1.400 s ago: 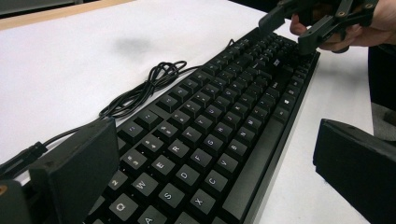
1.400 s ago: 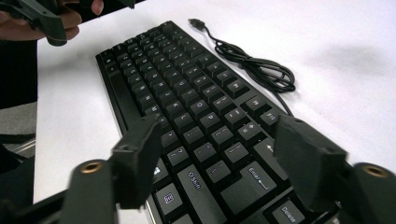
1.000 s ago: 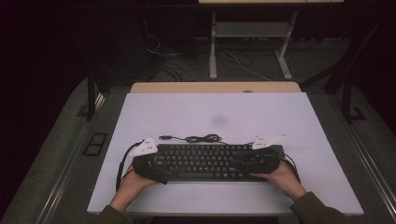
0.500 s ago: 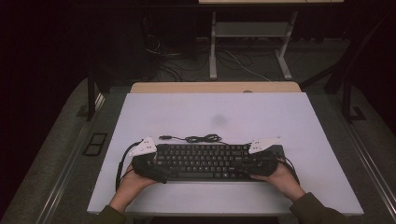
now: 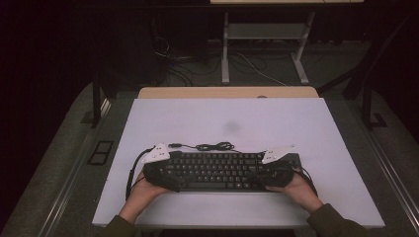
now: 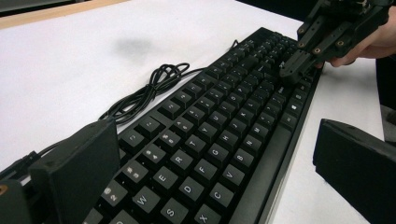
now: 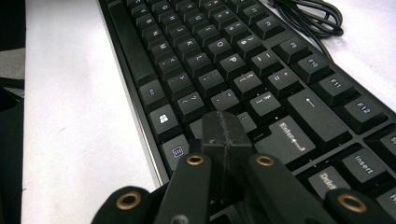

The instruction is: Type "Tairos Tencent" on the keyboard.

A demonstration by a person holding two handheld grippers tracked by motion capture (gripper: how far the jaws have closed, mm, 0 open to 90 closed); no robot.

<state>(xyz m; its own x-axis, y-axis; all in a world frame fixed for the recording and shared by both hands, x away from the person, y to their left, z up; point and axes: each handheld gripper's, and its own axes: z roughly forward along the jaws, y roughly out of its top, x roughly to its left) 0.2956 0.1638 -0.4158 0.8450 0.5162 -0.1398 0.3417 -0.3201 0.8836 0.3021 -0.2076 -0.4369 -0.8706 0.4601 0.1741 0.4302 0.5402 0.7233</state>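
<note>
Your right gripper (image 7: 227,133) has just closed: its 2 jaws now meet pad to pad with nothing between them, and the joined tip rests on the keys near Enter and right Shift at the right end of the keyboard (image 5: 217,170). To me that reads as a key press or a poke, not a grasp, so the keyboard itself is not held from that side.

Largest first: the white surface (image 5: 232,118) carries the black keyboard along its near edge, lying flat and square to you. Its black cable (image 5: 210,146) lies in a loose bundle just behind the top row, touching the surface.

Your left gripper (image 6: 224,186) stands apart, 1 jaw at the far edge of the keyboard's left end and the other at the near edge, straddling it; I cannot tell whether the pads press on it.

Both your hands sit low at the keyboard's 2 ends, forearms coming in from the near edge, each gripper angled inward toward the middle.
</note>
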